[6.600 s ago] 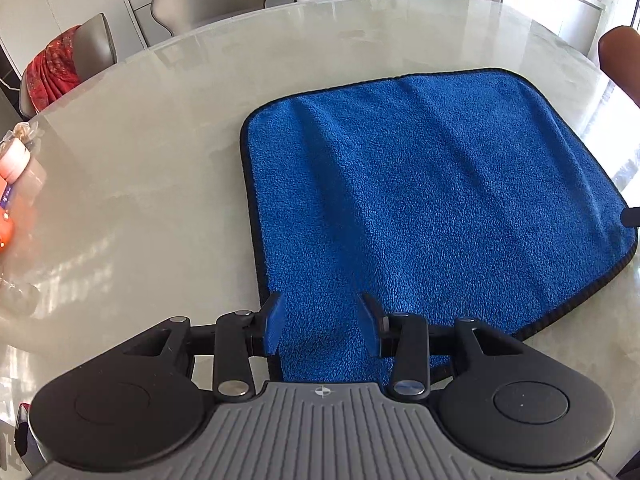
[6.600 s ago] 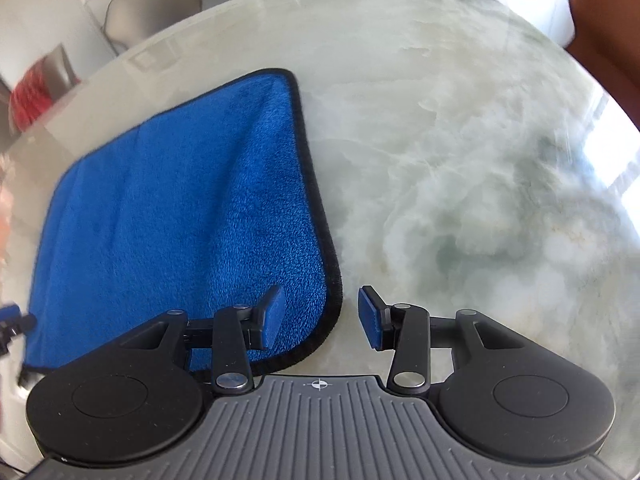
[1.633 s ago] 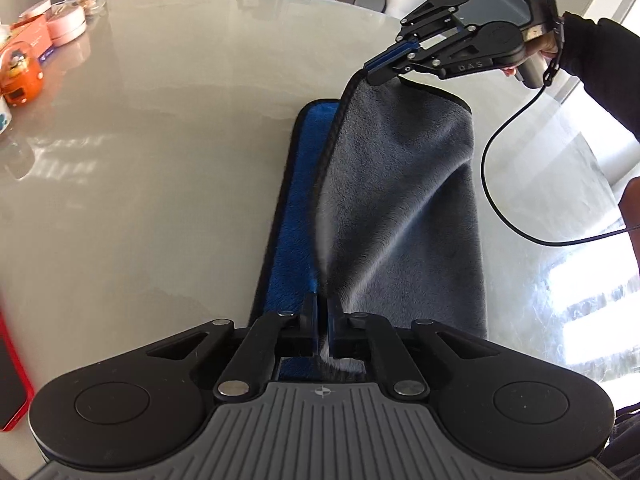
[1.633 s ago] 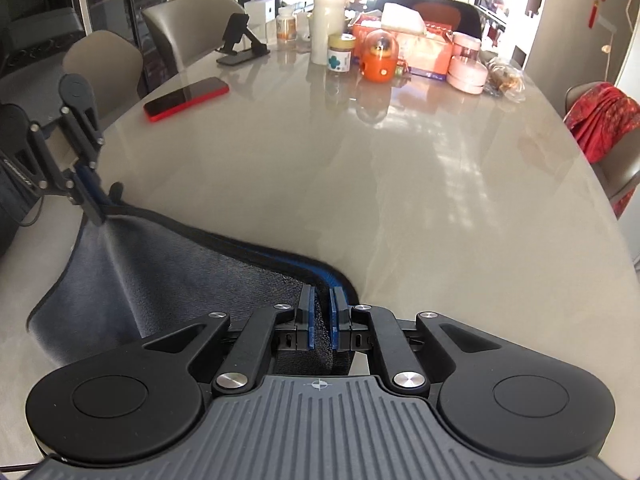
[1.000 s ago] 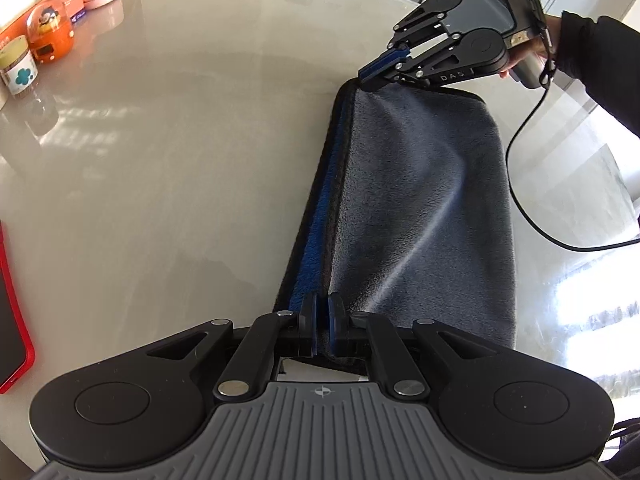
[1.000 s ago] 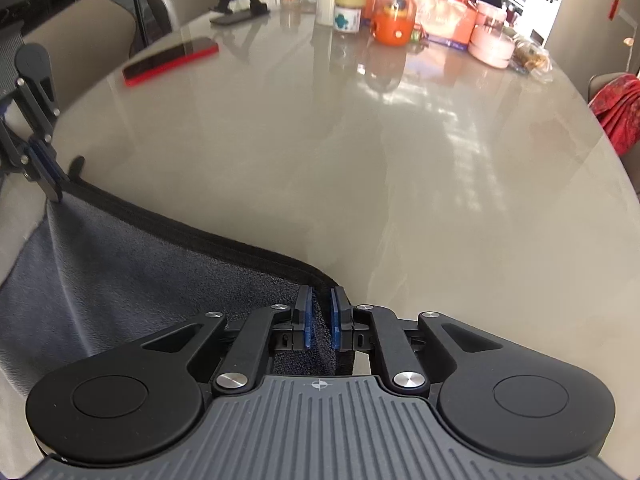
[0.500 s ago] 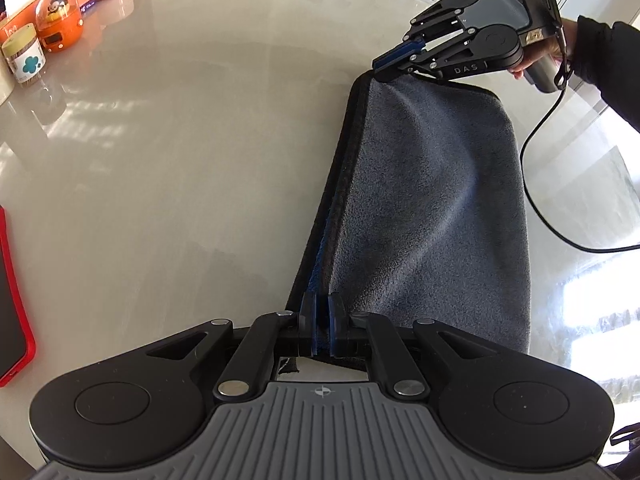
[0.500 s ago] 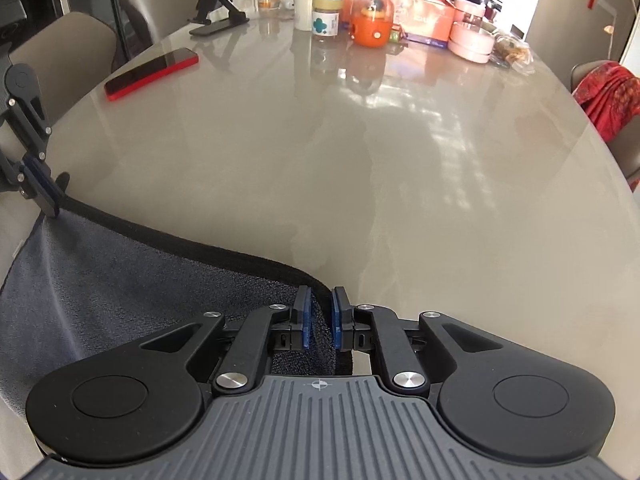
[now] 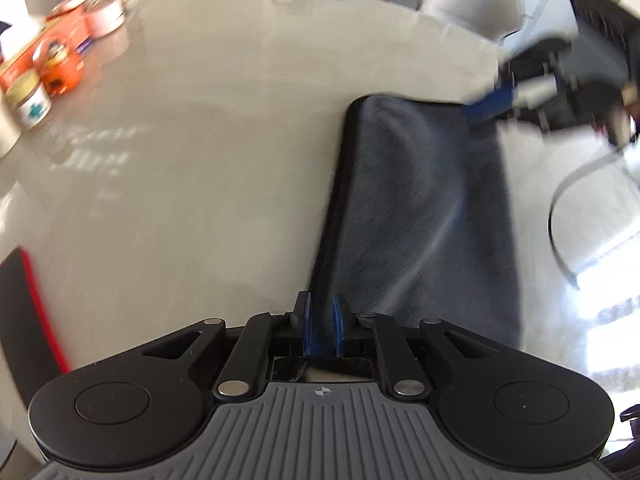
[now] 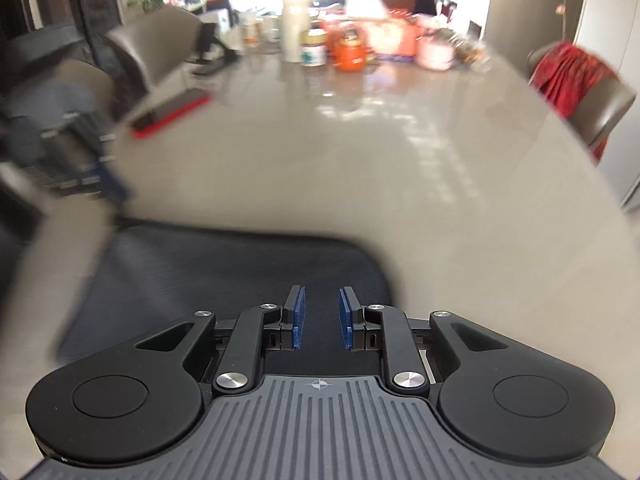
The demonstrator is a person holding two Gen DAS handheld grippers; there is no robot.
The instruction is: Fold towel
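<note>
The towel (image 9: pixel 424 216) lies folded in half on the marble table, grey side up with a black border; it also shows in the right wrist view (image 10: pixel 224 276). My left gripper (image 9: pixel 321 322) has its jaws slightly parted over the towel's near left corner, with a narrow gap and nothing clamped. My right gripper (image 10: pixel 321 318) is open and empty just above the towel's far corner; it shows blurred in the left wrist view (image 9: pixel 496 98). The left gripper appears blurred in the right wrist view (image 10: pixel 100 168).
A red-edged phone (image 10: pixel 172 114) lies on the table (image 10: pixel 360 184); its edge shows in the left wrist view (image 9: pixel 28 308). Jars, an orange container and pink boxes (image 10: pixel 352 52) stand at the far end. Chairs surround the table. A cable (image 9: pixel 560 208) hangs from the right gripper.
Both grippers have let go of the towel corners and opened. The towel now lies flat in half. Both views are blurred from motion as the grippers pull back.
</note>
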